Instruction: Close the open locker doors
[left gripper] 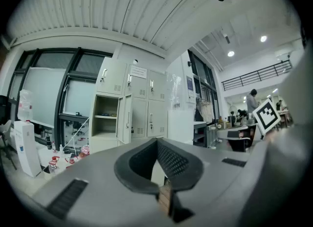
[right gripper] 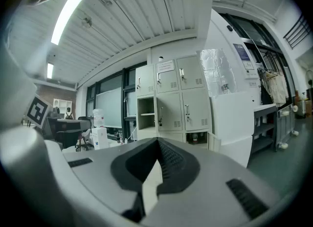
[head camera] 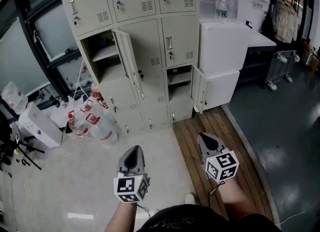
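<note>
Closest to me, both tools are idle. The left gripper (head camera: 133,152) has its jaws pressed together with nothing between them, and the right gripper (head camera: 206,140) is the same: shut and empty. Both point forward over the floor, the right one above the wooden strip (head camera: 222,126).

Further out, to the left, a cluster of water bottles (head camera: 95,126) stands on the floor at the foot of the lockers (head camera: 145,31).

The lockers themselves are well apart from both tools, straight ahead. Two doors stand open. The upper open door (head camera: 128,62) belongs to the left column; it is tall and upright, attached at the right side of its compartment (head camera: 102,53), with its free edge swung out toward me. The lower open door (head camera: 198,94) is in the right column, also attached on its right, folded out near the white cabinet (head camera: 225,46).

I judge the left gripper the nearer one to the upper door and the right gripper the nearer one to the lower door. Each door would need a push leftward on its free edge.
</note>
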Motion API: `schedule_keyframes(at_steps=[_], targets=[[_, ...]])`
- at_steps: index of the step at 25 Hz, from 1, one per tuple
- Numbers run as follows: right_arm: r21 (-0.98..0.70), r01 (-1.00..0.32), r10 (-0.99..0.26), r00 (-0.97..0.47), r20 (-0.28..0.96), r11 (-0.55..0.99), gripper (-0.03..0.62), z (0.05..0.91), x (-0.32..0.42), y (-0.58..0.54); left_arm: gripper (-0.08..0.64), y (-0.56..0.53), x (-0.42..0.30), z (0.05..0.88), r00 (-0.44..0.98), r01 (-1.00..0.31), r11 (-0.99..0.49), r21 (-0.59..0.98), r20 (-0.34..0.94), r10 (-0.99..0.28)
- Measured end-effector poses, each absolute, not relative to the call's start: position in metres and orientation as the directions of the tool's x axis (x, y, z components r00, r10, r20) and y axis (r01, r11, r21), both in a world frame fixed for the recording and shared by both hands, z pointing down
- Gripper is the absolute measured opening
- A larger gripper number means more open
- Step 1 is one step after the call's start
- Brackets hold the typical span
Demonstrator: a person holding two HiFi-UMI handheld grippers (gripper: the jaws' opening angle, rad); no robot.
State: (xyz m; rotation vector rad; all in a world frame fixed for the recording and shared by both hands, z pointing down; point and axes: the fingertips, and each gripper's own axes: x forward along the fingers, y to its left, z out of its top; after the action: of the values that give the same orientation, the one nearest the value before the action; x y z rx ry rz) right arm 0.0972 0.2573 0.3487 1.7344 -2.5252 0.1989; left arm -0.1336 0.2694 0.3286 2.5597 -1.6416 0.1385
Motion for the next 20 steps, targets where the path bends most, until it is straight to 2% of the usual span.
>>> schedule_keyframes(at_steps=[14,20], targets=[[-0.074,-0.915,-0.908,-0.404,0.115,0.397,0.000,0.346,0.109,0.246,0.003,0.261,-0.116,0.323,0.394,-0.919,-0.393,0.030,0.092,-0.915],[-0.011,-0.900,-0.892,-0.434,0.124,0.436,0.000,0.348,0.114,0.236,0.003,0.256,-0.104,0.331,0.385,-0.923,-0.383,0.036,0.113,-0.916]])
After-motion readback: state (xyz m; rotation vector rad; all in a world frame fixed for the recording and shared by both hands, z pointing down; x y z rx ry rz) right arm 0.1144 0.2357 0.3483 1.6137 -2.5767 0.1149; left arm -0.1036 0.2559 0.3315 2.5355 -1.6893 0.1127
